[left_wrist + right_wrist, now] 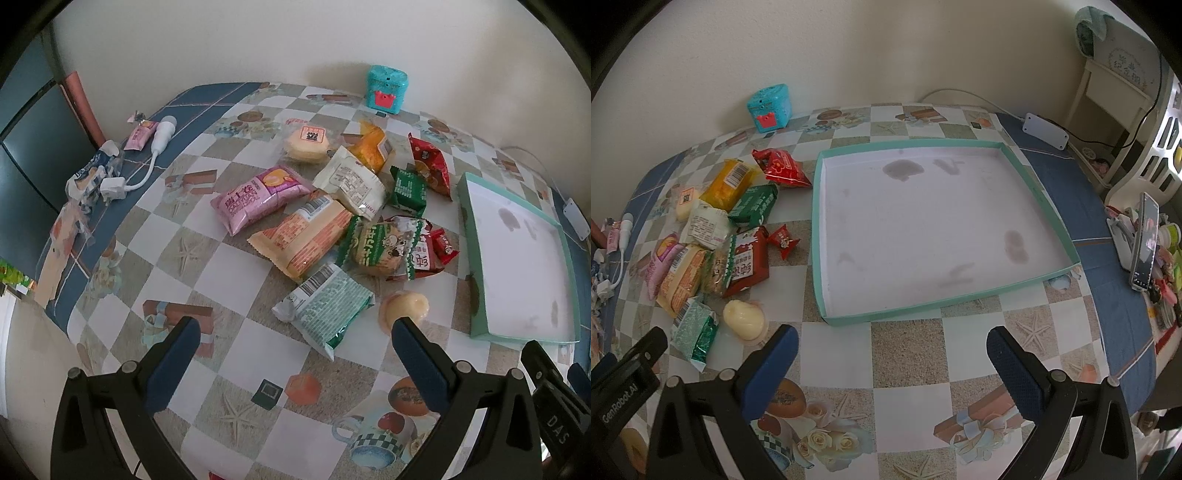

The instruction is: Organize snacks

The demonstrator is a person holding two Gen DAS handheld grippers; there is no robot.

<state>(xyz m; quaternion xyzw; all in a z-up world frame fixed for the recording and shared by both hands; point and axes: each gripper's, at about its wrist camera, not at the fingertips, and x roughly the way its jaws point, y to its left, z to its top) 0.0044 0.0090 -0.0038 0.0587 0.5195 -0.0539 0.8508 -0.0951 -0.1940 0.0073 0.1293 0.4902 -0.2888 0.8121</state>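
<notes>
A heap of crinkly foil and plastic snack packets (332,214) lies on the glossy checked tablecloth (207,258), its squares printed with starfish, cups and gift boxes. I count about a dozen pieces, overlapping so the tally is loose: a pink pillow pack (258,195), a long orange-and-cream one (303,236), a pale green packet with a barcode (325,306), a white one (351,181), one yellow-orange (371,146), two dark green, some red ones, plus two round pale cakes in clear wrap (one (404,308) smooth and domed, just beside the pale green packet).

The shallow mint-green cardboard tray (1056,236), white inside and blotched with grey stains, holds nothing; it sits just right of the heap.

Both tools are released, their blue ribbed pads spread wide. The left gripper (295,332) hangs over the near edge of the heap, the pale green packet between its fingers. The right gripper (892,341) is at the tray's near rim, the heap off to its left.
</notes>
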